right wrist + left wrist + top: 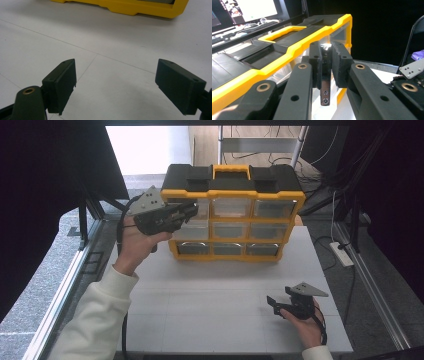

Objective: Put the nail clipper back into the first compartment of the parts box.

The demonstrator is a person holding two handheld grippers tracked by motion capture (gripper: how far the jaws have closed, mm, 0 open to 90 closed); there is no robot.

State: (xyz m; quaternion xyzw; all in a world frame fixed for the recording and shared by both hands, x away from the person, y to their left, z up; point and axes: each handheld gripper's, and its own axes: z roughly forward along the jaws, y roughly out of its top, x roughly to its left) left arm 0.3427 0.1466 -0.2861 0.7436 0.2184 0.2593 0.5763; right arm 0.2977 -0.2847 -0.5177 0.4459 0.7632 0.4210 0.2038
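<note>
High view: a yellow-and-black drawer organizer point(233, 212) stands at the far edge of the white tabletop point(210, 310); the left claw point(192, 211) presses against its upper-left drawers, while the right claw point(272, 303) rests low near the front right corner, broad bare surface between them.
Left gripper view: jaws nearly closed, clamping a thin metal strip point(326, 77) beside the organizer's yellow top rim.
Right gripper view: jaws spread wide, holding nothing, above bare tabletop; the organizer's yellow base edge lies ahead.
</note>
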